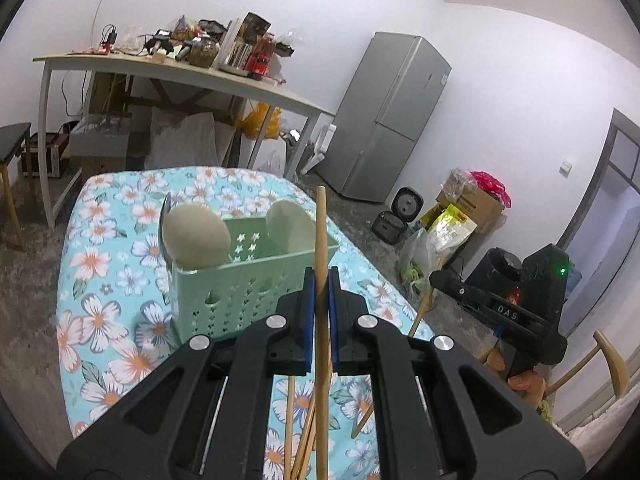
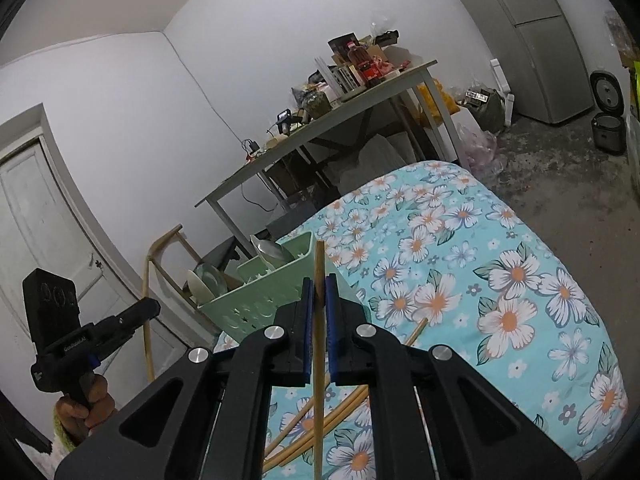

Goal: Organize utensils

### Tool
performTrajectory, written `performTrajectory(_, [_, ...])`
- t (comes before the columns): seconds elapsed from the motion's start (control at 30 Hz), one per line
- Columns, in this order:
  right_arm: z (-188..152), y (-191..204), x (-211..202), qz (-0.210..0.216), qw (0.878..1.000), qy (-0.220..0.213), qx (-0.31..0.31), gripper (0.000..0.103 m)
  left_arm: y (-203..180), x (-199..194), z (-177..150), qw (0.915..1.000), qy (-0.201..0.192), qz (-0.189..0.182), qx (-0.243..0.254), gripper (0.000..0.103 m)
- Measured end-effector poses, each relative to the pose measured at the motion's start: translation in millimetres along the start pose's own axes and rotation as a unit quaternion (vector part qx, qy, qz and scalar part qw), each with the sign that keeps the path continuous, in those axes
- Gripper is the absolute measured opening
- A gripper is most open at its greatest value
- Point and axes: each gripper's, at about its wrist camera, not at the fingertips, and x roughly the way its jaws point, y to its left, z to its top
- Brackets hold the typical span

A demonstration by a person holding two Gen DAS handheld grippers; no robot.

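My left gripper (image 1: pixel 320 280) is shut on a long wooden chopstick (image 1: pixel 320 232) that stands upright just in front of the green perforated basket (image 1: pixel 240 280). The basket holds two pale ceramic spoons (image 1: pixel 196 240) and a metal spoon. My right gripper (image 2: pixel 319 284) is shut on a second upright chopstick (image 2: pixel 319 264), near the basket (image 2: pixel 256 300). Several loose chopsticks (image 2: pixel 332 412) lie on the floral tablecloth (image 2: pixel 500 300) below both grippers. The right gripper (image 1: pixel 436 278) shows at the right of the left wrist view, and the left gripper (image 2: pixel 150 305) at the left of the right wrist view.
The basket stands near one edge of the cloth-covered table. Beyond are a cluttered white table (image 1: pixel 180 68), a grey fridge (image 1: pixel 392 120), a rice cooker (image 1: pixel 400 212) and bags on the floor. A wooden chair (image 2: pixel 168 240) stands behind the basket, and a white door (image 2: pixel 40 220) is at the left.
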Motion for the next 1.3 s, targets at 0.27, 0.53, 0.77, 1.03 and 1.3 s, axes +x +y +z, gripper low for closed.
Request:
performTrajectory(0.27, [0.3, 0.7, -3.9, 0.006, 1.0, -0.002, 0.003, 0.006, -10.4, -5.5, 12.8, 0.9996, -0.026, -0.008, 0.012, 0.005])
performTrajectory(0.53, [0.0, 1.6, -2.9, 0.008, 1.0, -0.001, 0.001, 0.006, -22.4, -14.9, 29.5, 0.9975, -0.065, -0.016, 0.024, 0.005])
performTrajectory(0.77, [-1.4, 1.4, 0.9, 0.013, 1.0, 0.003, 0.003, 0.006, -34.1, -27.9, 61.1, 0.9899, -0.138, -0.01, 0.03, 0.005])
performTrajectory(1.03, [-2.2, 0.3, 7.9, 0.013, 1.0, 0.01, 0.005, 0.006, -37.6, -28.1, 105.1, 0.9752, -0.22, 0.001, 0.022, 0.005])
performTrajectory(1.3, [-3.3, -6.3, 16.6, 0.012, 1.0, 0.017, 0.012, 0.006, -31.7, 9.6, 134.5, 0.9582, -0.278, 0.068, 0.014, 0.005])
